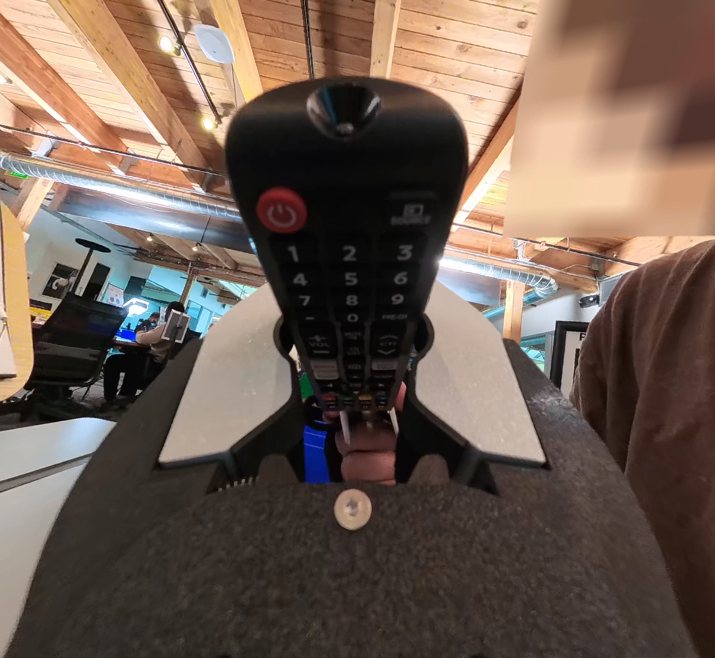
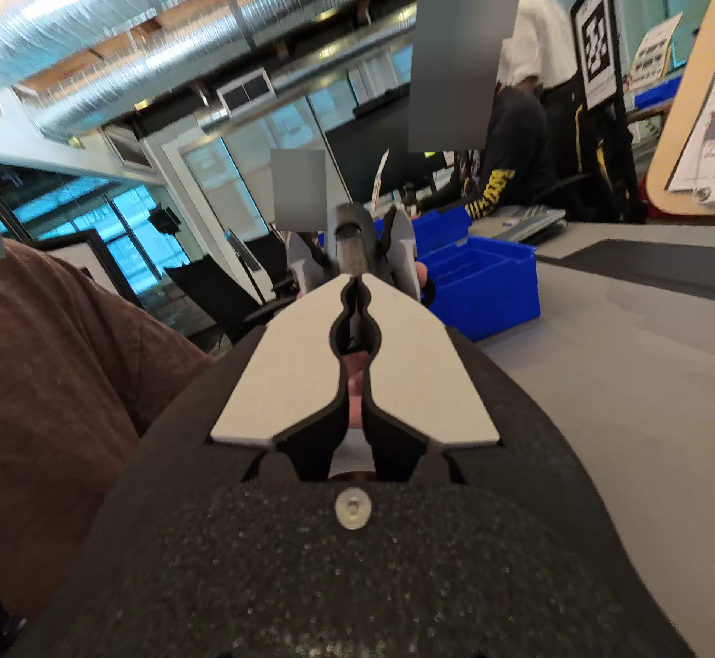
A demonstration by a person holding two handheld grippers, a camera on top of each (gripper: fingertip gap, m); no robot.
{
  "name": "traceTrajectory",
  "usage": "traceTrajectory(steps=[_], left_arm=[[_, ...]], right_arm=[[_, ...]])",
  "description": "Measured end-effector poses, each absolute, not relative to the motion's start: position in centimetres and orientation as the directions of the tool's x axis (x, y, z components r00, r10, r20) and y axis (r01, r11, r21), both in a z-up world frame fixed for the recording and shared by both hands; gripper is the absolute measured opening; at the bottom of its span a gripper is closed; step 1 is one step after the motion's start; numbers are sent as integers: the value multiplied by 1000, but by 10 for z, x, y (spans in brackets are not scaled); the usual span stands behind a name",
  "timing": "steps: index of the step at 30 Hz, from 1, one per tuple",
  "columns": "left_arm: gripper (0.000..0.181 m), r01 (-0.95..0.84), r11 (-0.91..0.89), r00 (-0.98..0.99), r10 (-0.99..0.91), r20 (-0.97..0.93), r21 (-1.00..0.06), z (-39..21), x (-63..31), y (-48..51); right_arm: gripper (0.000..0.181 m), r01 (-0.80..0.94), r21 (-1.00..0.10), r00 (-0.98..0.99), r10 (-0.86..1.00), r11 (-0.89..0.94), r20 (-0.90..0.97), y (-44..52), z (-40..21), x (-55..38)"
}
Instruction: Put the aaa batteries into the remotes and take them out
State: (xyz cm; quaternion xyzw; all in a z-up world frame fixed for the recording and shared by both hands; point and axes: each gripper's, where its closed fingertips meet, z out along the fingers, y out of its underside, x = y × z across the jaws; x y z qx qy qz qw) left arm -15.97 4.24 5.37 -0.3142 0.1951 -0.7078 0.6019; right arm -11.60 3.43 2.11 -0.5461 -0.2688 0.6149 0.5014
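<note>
The left tongs were clamped on the black remote, their grey fingers pressing its two long edges near the lower button rows. The remote stood button face toward the camera, its glossy front end up at twelve o'clock against the wooden ceiling. In the right wrist view the same remote showed from behind, off the counter, at twelve o'clock from the right tongs. These were drawn together, the tips meeting; something thin and dark sat in the gap behind them, too unclear to name. At two o'clock a blue bin stood on the counter. A brown sleeve filled nine o'clock.

The remote looked light, stiff and hollow, with smooth plastic sides that could slip or twist under an off-centre push. Holding it across the narrow waist, as here, seemed sound; gripping higher would press the buttons. Any battery would be small, round and prone to roll, best pinched across its middle. No battery could be made out.
</note>
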Motion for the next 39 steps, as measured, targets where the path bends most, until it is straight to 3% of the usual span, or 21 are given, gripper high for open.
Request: traceTrajectory(steps=[6,28,32,33,36,39], left_arm=[[61,750,-213,-83,-970,230,-626,55,-169,47],[61,750,-253,-124,-961,246,-611,50,-164,44],[61,705,-199,-87,-977,196,-680,48,-161,40],[61,698,-197,-89,-978,189,-689,47,-161,39],[61,644,-155,-60,-986,153,-750,39,-156,38],[61,595,-127,-40,-991,129,-793,32,-150,37]], right_arm=[[0,-385,-844,140,880,-373,-453,38,7,-75],[0,-369,-836,82,882,-405,-463,26,3,-100],[0,-235,-901,207,887,-363,-412,35,-5,-86],[7,-163,-925,214,903,-345,-374,33,-3,-82],[65,165,-944,307,925,-285,-226,40,-8,-85],[66,398,-891,220,966,-218,-138,32,-15,-112]])
